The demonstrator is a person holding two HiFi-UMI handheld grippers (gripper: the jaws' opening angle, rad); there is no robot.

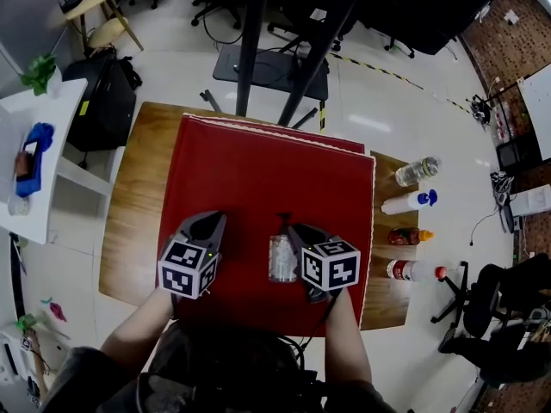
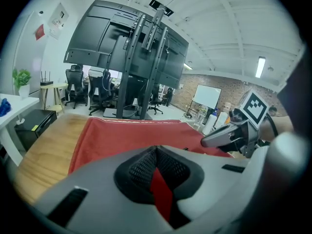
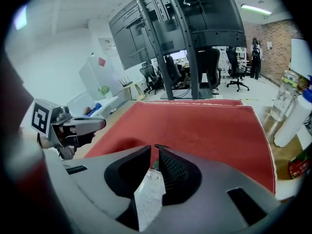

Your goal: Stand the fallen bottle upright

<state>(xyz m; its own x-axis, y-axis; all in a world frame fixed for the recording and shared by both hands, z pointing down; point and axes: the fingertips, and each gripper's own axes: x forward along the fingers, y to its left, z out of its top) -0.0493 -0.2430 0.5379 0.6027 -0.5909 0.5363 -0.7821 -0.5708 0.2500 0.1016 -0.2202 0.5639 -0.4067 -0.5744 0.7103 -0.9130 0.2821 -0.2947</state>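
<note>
A clear bottle [image 1: 281, 258] with a dark cap rests on the red cloth [image 1: 258, 170], cap pointing away from me; it looks to be lying down. My right gripper [image 1: 297, 229] sits right beside and partly over it. In the right gripper view the right gripper [image 3: 157, 148] has its jaws a narrow slit apart, and the bottle [image 3: 148, 196] shows through that slit below them, not pressed by the pads. My left gripper [image 1: 213, 218] hovers over the cloth to the bottle's left, tips together and empty [image 2: 156, 148].
The cloth covers a wooden table [image 1: 138, 196]. On its right strip stand a clear water bottle [image 1: 417, 170], a white bottle with a blue cap [image 1: 408, 201], a red sauce bottle [image 1: 405, 236] and a red-capped bottle [image 1: 411, 270]. A dark screen stand [image 1: 267, 58] rises behind the table.
</note>
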